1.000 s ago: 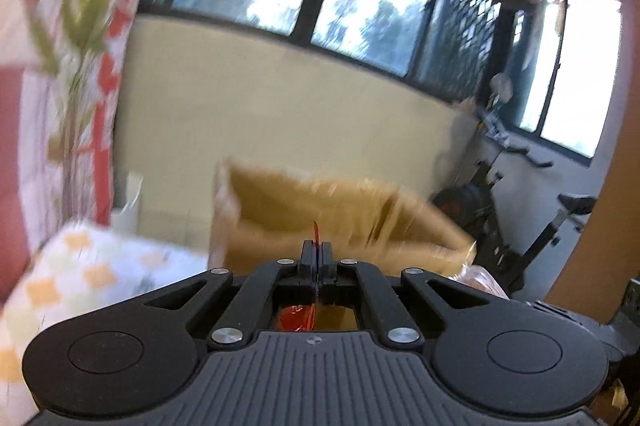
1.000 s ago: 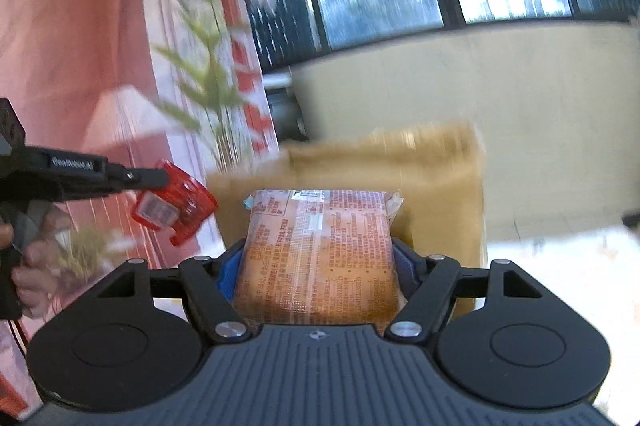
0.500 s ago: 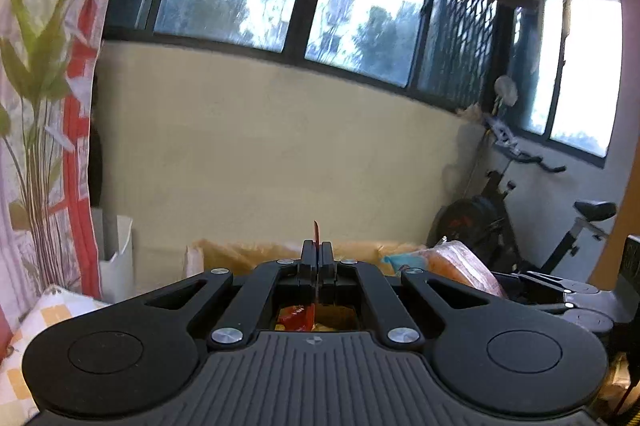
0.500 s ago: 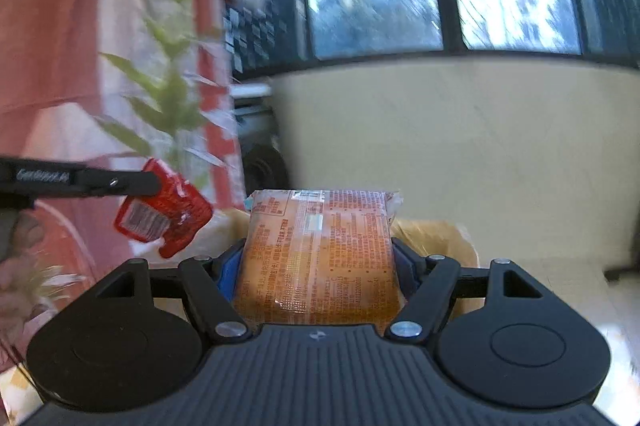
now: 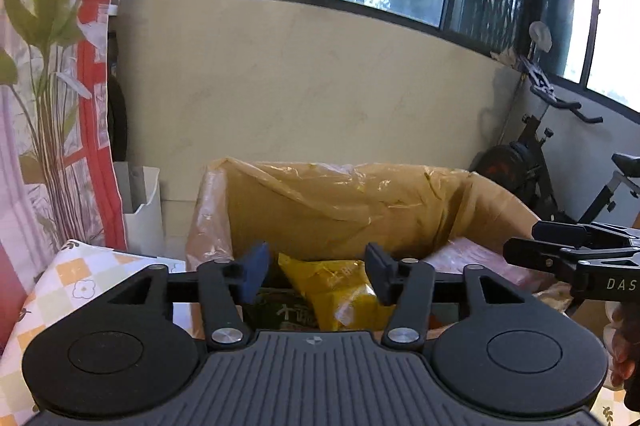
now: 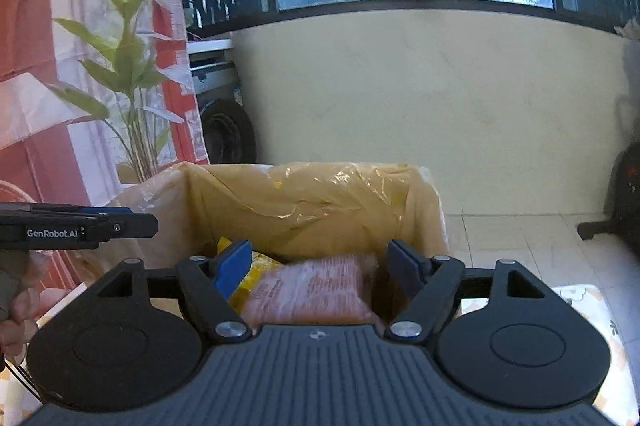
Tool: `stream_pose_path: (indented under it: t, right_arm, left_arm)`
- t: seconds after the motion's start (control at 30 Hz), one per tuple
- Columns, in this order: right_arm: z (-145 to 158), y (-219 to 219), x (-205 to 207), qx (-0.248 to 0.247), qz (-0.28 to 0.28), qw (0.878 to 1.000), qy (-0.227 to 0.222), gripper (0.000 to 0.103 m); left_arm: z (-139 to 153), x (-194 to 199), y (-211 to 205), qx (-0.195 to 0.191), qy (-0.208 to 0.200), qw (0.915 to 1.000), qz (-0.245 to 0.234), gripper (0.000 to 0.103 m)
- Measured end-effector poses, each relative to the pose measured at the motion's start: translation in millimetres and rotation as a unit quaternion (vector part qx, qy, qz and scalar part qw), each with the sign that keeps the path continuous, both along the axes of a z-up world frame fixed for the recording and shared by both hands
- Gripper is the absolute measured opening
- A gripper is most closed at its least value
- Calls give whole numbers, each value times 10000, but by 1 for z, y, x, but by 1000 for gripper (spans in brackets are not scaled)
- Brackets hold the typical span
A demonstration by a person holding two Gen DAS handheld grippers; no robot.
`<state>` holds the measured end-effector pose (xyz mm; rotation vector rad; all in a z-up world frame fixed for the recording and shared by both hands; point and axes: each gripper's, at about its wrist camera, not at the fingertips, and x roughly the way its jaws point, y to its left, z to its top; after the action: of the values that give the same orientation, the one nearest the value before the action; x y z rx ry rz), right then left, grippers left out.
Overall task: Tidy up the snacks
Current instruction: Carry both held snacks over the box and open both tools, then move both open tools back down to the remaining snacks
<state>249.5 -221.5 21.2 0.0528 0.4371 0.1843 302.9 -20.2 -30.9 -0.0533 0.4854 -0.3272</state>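
A cardboard box [image 5: 496, 198] lined with yellow plastic [image 6: 304, 202] stands in front of both grippers. My left gripper [image 5: 318, 272] is open and empty above the box's near edge, with a yellow snack bag [image 5: 340, 290] and a dark green packet [image 5: 280, 312] lying inside below it. My right gripper [image 6: 322, 268] is open, and the orange snack packet [image 6: 312, 290] lies blurred in the box just beneath it, beside the yellow bag [image 6: 250, 288]. Each gripper shows at the edge of the other's view, the right one [image 5: 568, 254] and the left one [image 6: 80, 226].
A checked tablecloth [image 5: 80, 282] covers the table at the left and also shows at the right [image 6: 588, 302]. A leaf-patterned curtain [image 5: 52, 106] hangs left. A white bin [image 5: 142, 210] and an exercise bike [image 5: 532, 170] stand by the beige wall.
Both grippers have opened. The left one let go of the small red packet and the right one let go of the orange packet, which now lies in the box.
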Motion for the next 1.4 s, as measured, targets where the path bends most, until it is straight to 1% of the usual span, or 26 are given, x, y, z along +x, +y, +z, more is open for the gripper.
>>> stream_pose_path:
  t: [0.03,0.2,0.37,0.53,0.63,0.73,0.9,1.03,1.13,1.4]
  right_arm:
    - [0,0,-3,-7,20,10000,-45,77]
    - [0,1,-22,-2,100,9997,-209,77]
    - [0,6,-43,-132,305,9987,-390,77]
    - [-3,6,-60,-95,407,9982,-441,77]
    - [-7,7,-70,-176,449,9977,-482,77]
    - [-12,7,-79,-287,474,9971,-513,77]
    - [-25,2,-87,-214,435,9981,-385,77]
    - [-41,-2,-91,-190,342,9990,-226,77]
    - [-53,-4,-95,-191,279,9994,-112,77]
    - [-81,-6,-101,-268,221,9993,127,77]
  left_arm:
    - [1,-4,1,10,-4,10000,-23,57]
    - [8,-15,1,148,-52,9999,-72,68]
    - [10,-25,5,187,-82,9997,-100,68]
    - [10,-47,15,72,-231,9997,-94,69]
    - [7,-60,20,33,-280,9996,-70,69]
    - [-1,-72,25,-8,-257,9997,1,69]
    - [-23,-85,35,-34,-57,9998,192,69]
    - [-46,-88,41,-65,264,9991,338,69]
    - [-61,-90,44,-89,429,9982,397,69]
    - [-83,-89,45,22,640,9968,488,69]
